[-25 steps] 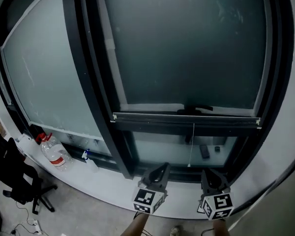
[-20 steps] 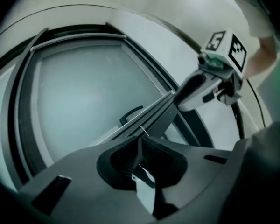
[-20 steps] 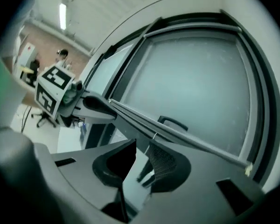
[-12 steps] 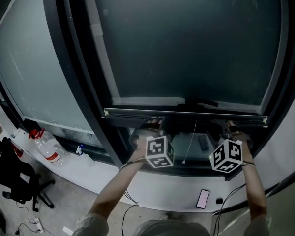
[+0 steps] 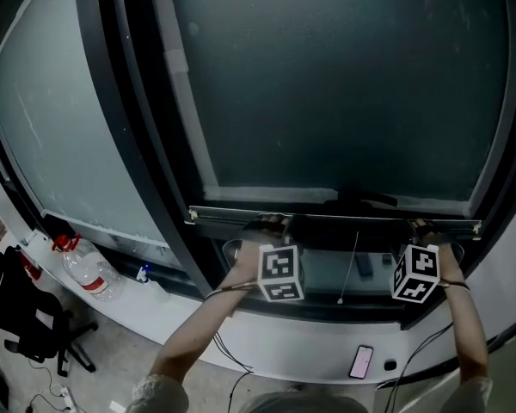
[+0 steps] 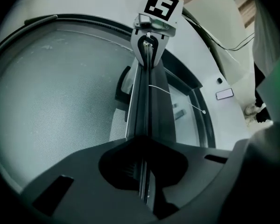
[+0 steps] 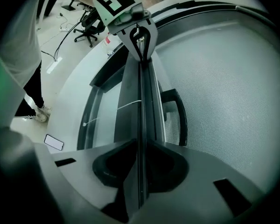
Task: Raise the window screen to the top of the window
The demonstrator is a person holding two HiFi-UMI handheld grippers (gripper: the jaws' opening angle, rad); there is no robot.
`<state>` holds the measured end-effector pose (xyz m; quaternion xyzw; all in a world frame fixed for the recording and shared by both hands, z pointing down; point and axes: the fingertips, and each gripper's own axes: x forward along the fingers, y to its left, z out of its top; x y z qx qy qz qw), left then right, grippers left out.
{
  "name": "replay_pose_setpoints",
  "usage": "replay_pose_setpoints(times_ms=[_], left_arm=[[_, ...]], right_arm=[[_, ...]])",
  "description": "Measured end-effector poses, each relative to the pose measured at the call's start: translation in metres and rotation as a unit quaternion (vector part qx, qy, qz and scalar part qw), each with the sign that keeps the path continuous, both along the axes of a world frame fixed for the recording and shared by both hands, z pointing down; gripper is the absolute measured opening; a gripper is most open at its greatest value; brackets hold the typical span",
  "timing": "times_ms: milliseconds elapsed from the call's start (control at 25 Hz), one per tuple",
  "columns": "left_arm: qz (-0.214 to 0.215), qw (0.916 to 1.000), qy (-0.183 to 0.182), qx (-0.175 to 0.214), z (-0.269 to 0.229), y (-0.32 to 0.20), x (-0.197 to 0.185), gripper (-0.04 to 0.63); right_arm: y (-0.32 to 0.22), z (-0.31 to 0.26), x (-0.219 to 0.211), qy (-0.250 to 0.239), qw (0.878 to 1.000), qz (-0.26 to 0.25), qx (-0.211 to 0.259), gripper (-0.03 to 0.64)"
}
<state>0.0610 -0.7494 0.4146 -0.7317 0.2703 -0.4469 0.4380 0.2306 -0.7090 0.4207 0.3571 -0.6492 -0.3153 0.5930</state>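
The window screen (image 5: pixel 344 84) is a dark mesh panel ending in a metal bottom bar (image 5: pixel 335 218) low in the window. In the head view my left gripper (image 5: pixel 271 227) sits at the bar's left part and my right gripper (image 5: pixel 426 228) near its right end. The left gripper view shows my left gripper (image 6: pixel 142 171) with the bar (image 6: pixel 144 106) between its jaws, which have just been closing onto it. Seen from the right gripper view, my right gripper (image 7: pixel 140 171) pinches the bar (image 7: pixel 142 101) between its jaws. Each view shows the other gripper at the bar's far end.
A pull cord (image 5: pixel 353 265) hangs below the bar. A black window handle (image 5: pixel 365 198) sits just above it. A phone (image 5: pixel 359 361) lies on the white sill (image 5: pixel 267 351). A water bottle (image 5: pixel 84 269), a spray bottle (image 5: pixel 146 274) and an office chair (image 5: pixel 17 317) are at the lower left.
Both grippers have risen from near the sill to the screen's bottom bar and rolled over. The right one has since shifted right along the bar.
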Motion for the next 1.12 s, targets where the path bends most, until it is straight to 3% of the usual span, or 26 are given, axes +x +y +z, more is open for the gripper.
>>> replay_pose_setpoints(times_ms=[120, 240, 360, 440, 520, 640, 800, 960, 1120], left_arm=[[0.003, 0.9998, -0.005, -0.02, 0.0, 0.0, -0.002, 0.026], [0.0, 0.9978, -0.016, -0.064, 0.005, 0.0, -0.009, 0.026], [-0.017, 0.993, -0.053, -0.104, 0.018, -0.002, -0.027, 0.1], [-0.018, 0.9945, -0.052, -0.089, 0.019, -0.006, -0.033, 0.093], [-0.025, 0.9965, -0.03, -0.074, 0.017, -0.006, -0.034, 0.087], [-0.03, 0.9965, -0.008, -0.078, 0.015, -0.006, -0.036, 0.087], [-0.027, 0.9966, -0.009, -0.077, 0.008, -0.009, -0.042, 0.058], [-0.024, 0.9965, -0.054, -0.06, 0.01, -0.011, -0.042, 0.046], [-0.079, 0.9886, -0.128, -0.008, 0.012, -0.01, -0.041, 0.041]], right_arm=[[0.0, 0.0, -0.001, -0.007, 1.0, 0.004, -0.007, 0.074], [0.0, -0.001, -0.001, -0.041, 0.999, 0.005, -0.027, 0.072], [0.0, 0.0, -0.002, -0.051, 0.998, -0.002, -0.032, 0.072], [0.0, -0.001, -0.001, -0.046, 0.998, -0.004, -0.03, 0.072], [0.001, -0.001, -0.002, -0.031, 0.999, -0.006, -0.028, 0.072], [0.001, -0.001, -0.002, -0.015, 0.999, -0.01, -0.03, 0.072], [0.001, -0.002, -0.002, -0.015, 0.999, -0.011, -0.046, 0.072], [0.001, 0.0, -0.002, -0.009, 0.998, -0.004, -0.065, 0.066], [0.0, 0.001, -0.004, -0.003, 0.998, 0.023, -0.063, 0.061]])
